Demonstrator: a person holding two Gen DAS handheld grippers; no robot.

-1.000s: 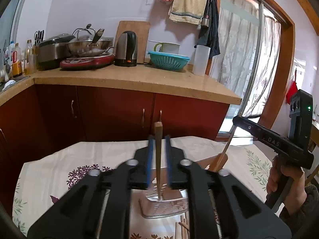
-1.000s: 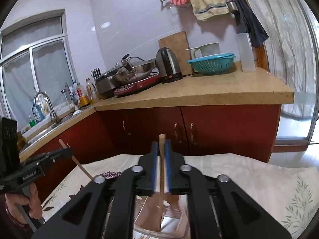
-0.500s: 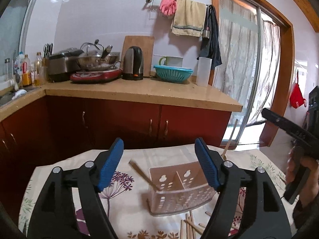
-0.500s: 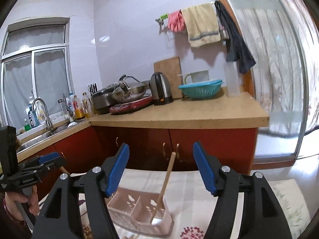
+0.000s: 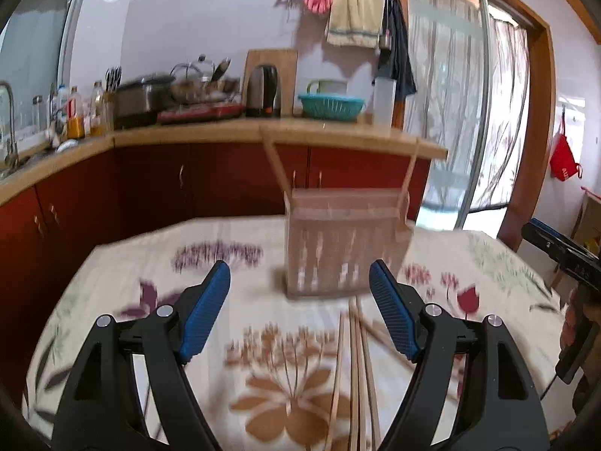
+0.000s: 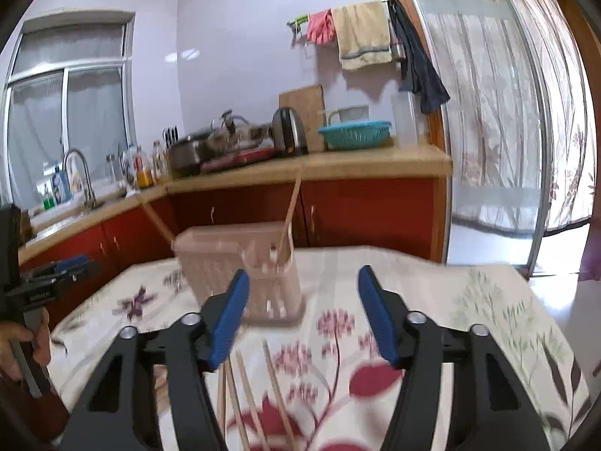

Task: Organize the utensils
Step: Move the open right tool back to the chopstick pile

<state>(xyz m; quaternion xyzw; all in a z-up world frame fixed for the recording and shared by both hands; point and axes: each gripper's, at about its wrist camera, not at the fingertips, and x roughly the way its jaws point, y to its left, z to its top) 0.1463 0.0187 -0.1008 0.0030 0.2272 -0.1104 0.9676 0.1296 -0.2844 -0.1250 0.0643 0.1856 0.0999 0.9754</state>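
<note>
1. The table (image 5: 124, 263), under a floral tablecloth, fills the foreground of both wrist views; the kitchen counter (image 5: 285, 131) with kettle and teal colander runs behind it.
2. The utensil caddy (image 5: 343, 244), a pale slotted plastic basket with a divider, stands upright on the cloth. Against half a second ago it looms larger and more side-on, and both views are smeared, so I judge both grippers are dropping towards the tabletop.
3. The left gripper (image 5: 298, 308) has its blue-padded jaws spread wide and holds nothing; a second ago they were pinched on a wooden utensil. The right gripper (image 6: 302, 317) is likewise spread and empty, having held a wooden handle a second ago.
4. Two wooden utensils now lean in the caddy: the left-end utensil (image 5: 276, 167) and the right-end utensil (image 5: 410, 167), one at each end. That pair is delivered.
5. The loose chopsticks (image 5: 355, 360) lie on the cloth just in front of the caddy, between the left gripper's fingers in its view and below the right gripper's left finger. They look like the next things to collect; thin and flat on cloth, they may be awkward to pinch.
</note>
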